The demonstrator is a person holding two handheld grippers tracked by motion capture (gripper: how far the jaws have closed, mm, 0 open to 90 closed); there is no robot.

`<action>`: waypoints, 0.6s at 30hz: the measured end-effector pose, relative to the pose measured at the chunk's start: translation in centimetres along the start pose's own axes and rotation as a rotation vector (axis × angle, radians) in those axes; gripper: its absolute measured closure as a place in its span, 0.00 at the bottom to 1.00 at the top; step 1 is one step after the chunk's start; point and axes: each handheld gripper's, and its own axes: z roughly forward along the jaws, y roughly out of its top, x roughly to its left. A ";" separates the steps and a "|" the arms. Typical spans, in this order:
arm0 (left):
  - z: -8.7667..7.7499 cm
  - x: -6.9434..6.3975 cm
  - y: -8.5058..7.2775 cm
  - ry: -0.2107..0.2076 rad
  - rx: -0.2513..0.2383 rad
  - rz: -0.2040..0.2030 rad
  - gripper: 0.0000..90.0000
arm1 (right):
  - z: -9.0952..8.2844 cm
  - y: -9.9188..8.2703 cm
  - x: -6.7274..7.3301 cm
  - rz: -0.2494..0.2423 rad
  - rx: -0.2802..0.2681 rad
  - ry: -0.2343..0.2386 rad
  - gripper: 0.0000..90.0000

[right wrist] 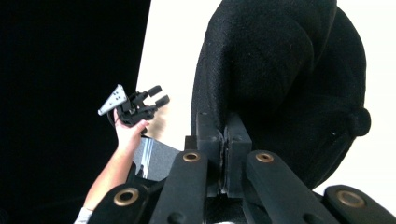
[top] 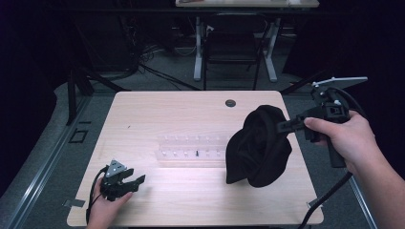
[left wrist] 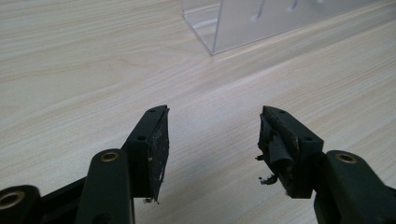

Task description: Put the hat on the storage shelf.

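1. Nearest me, my left gripper [top: 125, 182] rests on the pale wooden table [top: 157, 114] at its front left, jaws spread wide with nothing between them; bare wood shows in the gap in the left gripper view.
2. At mid-table I see a clear plastic rack [top: 191, 149], lying just left of the hanging cap.
3. My right gripper [top: 285, 126] has its jaws pinched tight on the edge of a black cap [top: 259, 145], lifted above the table's right side.
4. Beyond the table I see grey floor, cables and another desk's white legs [top: 197, 47] in a dark room.
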 end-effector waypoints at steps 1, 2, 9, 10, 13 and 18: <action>0.0 0.0 0.0 0.000 0.000 0.000 0.48 | 0.1 0.2 0.1 -0.002 -0.003 0.002 0.98; 0.0 0.0 0.0 0.000 0.000 0.000 0.48 | 0.1 0.3 0.2 -0.005 -0.011 0.005 0.98; 0.1 0.0 0.0 -0.002 -0.003 -0.004 0.48 | 0.7 1.5 0.6 -0.020 -0.038 0.021 0.98; 0.1 0.0 0.0 -0.002 -0.003 -0.004 0.48 | 0.8 1.7 0.8 -0.023 -0.041 0.017 0.98; 0.1 0.0 0.0 -0.002 -0.004 -0.002 0.48 | 1.1 2.4 1.3 -0.034 -0.063 0.021 0.98; 0.1 0.0 0.0 -0.002 -0.003 -0.001 0.48 | 1.4 3.0 1.8 -0.041 -0.079 0.030 0.98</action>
